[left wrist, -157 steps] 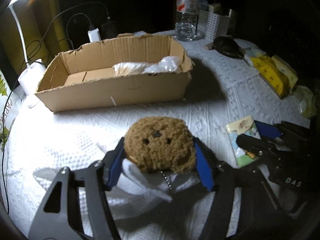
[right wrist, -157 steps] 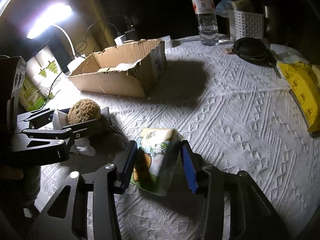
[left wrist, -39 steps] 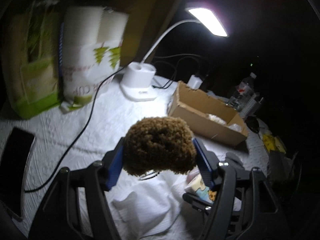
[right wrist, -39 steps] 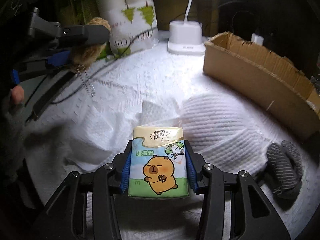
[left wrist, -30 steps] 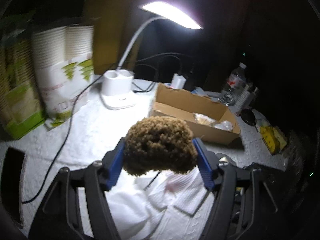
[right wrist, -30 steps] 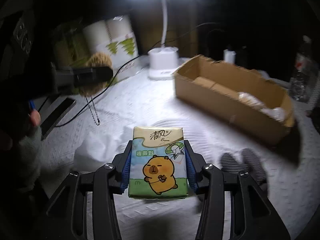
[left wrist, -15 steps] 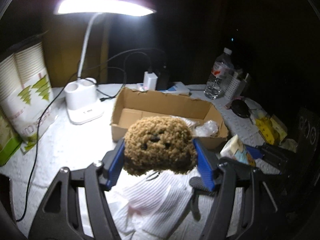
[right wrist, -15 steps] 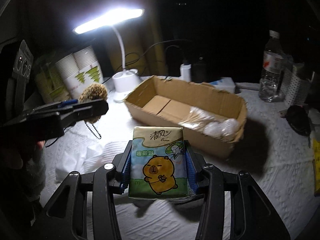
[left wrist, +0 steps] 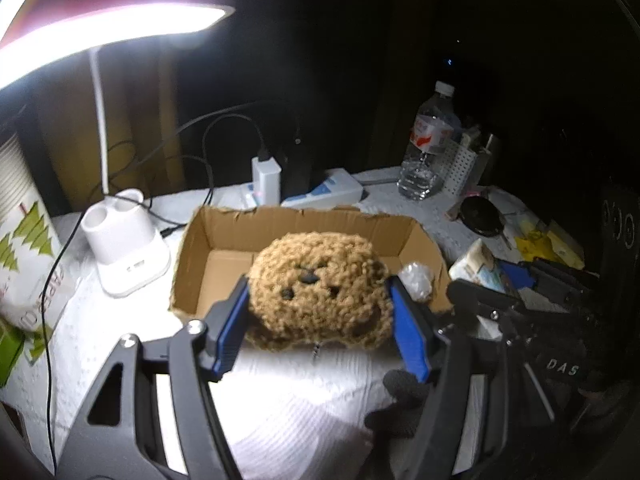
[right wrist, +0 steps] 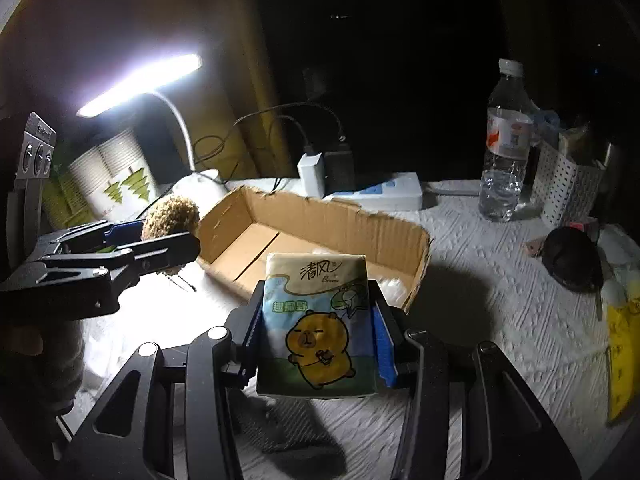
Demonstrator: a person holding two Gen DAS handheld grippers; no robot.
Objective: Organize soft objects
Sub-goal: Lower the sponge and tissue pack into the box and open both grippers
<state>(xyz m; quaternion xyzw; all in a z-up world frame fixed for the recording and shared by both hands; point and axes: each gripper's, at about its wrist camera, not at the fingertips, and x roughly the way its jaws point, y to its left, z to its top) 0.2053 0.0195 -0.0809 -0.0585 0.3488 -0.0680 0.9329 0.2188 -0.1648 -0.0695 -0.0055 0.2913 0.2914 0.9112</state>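
Cardboard box [left wrist: 224,276] beside desk lamp [left wrist: 124,256]

left tool [left wrist: 320,320]: raised, both blue pads pressed against a held item. right tool [right wrist: 316,332]: raised, level, pads likewise clamped on a held item.

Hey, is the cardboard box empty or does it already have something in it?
Not empty: the box holds a clear plastic bag at its right end; the rest shows bare cardboard.

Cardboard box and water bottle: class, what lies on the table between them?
In the right wrist view, a white power strip lies behind the cardboard box, left of the water bottle.
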